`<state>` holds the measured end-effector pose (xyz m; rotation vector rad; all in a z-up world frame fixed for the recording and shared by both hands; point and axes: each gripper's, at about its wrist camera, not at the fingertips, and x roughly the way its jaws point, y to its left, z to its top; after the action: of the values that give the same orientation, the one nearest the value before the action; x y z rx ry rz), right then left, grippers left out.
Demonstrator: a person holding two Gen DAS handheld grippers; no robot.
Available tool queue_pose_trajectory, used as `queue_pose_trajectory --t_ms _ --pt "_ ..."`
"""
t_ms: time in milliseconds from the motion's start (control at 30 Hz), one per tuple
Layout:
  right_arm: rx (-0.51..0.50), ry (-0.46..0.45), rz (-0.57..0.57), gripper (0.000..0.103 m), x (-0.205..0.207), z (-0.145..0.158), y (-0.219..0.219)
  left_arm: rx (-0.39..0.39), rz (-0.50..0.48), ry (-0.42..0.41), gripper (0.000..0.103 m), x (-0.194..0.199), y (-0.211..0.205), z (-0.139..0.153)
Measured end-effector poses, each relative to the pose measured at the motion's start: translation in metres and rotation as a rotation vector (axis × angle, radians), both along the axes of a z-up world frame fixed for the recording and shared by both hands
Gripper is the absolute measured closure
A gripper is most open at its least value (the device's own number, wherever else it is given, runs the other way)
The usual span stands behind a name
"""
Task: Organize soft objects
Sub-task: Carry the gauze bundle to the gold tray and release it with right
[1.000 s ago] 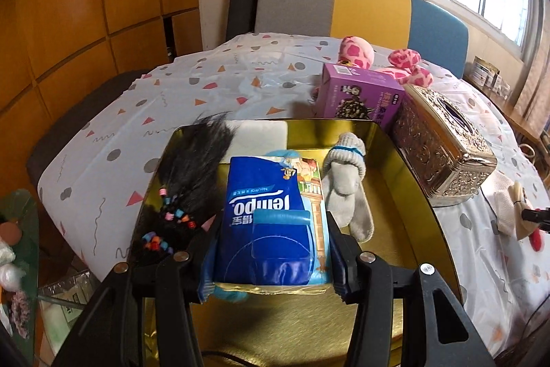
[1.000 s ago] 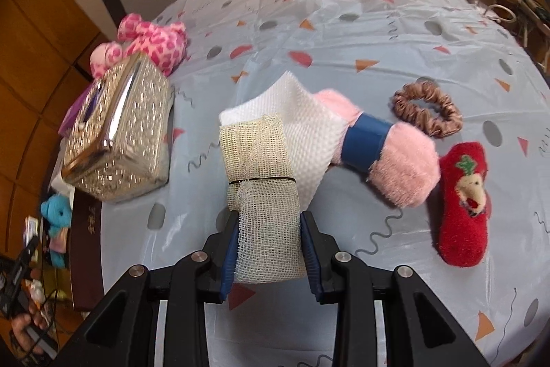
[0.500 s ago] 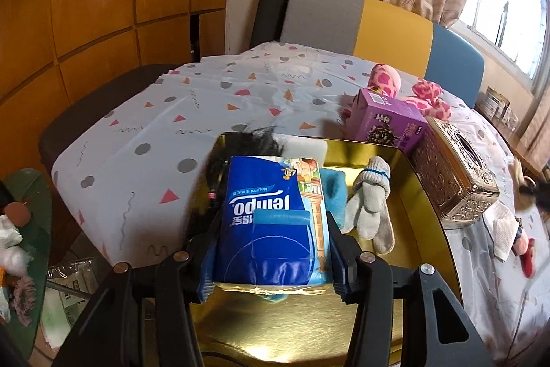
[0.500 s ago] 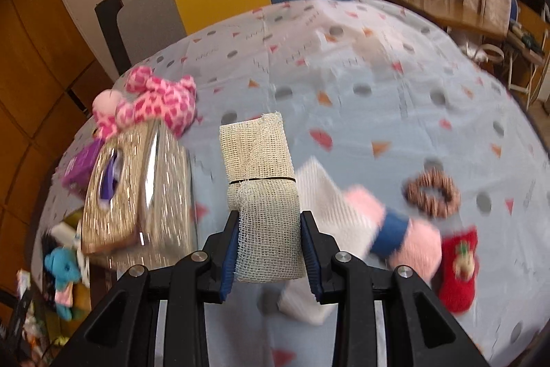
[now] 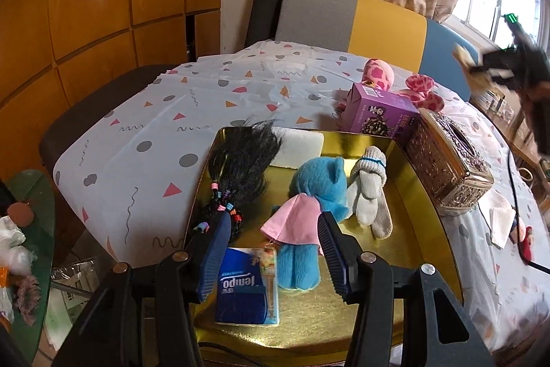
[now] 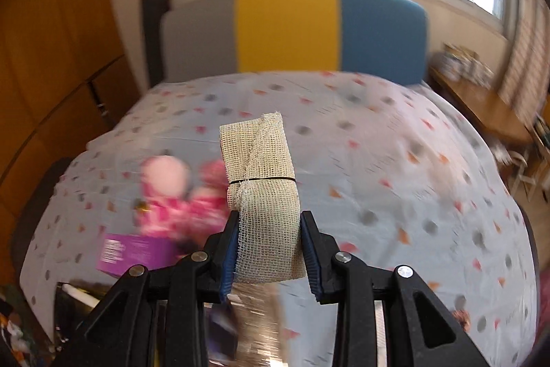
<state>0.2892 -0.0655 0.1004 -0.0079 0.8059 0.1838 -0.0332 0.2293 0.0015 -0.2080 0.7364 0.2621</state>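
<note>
A table [image 5: 213,98] draped in a pale cloth printed with triangles, dots and squiggles is filling most of both views. On it, a shiny gold tray [image 5: 422,195] is sitting near the front edge, seen from the left wrist camera.

Inside the tray, a blue plush toy [image 5: 316,188] in a pink cape is lying on its back, its long axis running from near to far with the head at the far end. To its left a black hairpiece [image 5: 244,160] with coloured beads is lying lengthwise, loose hair fanning away from the camera. A grey knitted glove [image 5: 369,191] is resting just right of the plush, and a white sponge-like pad [image 5: 302,145] is sitting at the far wall. A blue tissue pack [image 5: 245,293] is lying flat at the near end, its word "tempo" reading upside down.

The left gripper [image 5: 273,251] is hovering above the tray with jaws apart, nothing between them.

Beside the tray's right wall an ornate metal tissue box [image 5: 450,160] is standing, with a purple carton [image 5: 381,112] behind it; its print is too small to read. A pink spotted plush [image 5: 378,74] is lying behind that.

The right gripper [image 6: 270,251] is clamped on a roll of beige mesh cloth [image 6: 264,181], bound by a thin black band, pointing straight away along the fingers, held above the table. That view is motion-blurred, so the objects below are smeared.
</note>
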Motion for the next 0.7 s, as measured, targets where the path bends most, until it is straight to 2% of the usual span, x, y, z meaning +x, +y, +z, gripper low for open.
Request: queue_pose_trajectory --t_ms 133,200,400,567,700 --pt "0.034 -0.006 0.145 0.070 -0.013 0.005 0.054 0.000 -0.009 0.004 0.049 -0.001 -0.002 -0.002" --pt "0.053 0.000 0.229 0.070 -0.026 0.003 0.078 -0.001 -0.008 0.005 0.044 -0.002 -0.002 -0.002" --pt "0.040 0.048 0.451 0.070 -0.075 -0.019 0.130 0.002 0.003 -0.003 0.043 -0.006 -0.001 0.000" --pt "0.048 0.091 0.547 0.070 -0.112 -0.040 0.147 0.011 0.006 -0.009 0.034 -0.009 -0.002 0.001" --pt "0.051 0.123 0.576 0.070 -0.135 -0.058 0.149 0.017 0.018 -0.016 0.031 -0.012 -0.002 0.002"
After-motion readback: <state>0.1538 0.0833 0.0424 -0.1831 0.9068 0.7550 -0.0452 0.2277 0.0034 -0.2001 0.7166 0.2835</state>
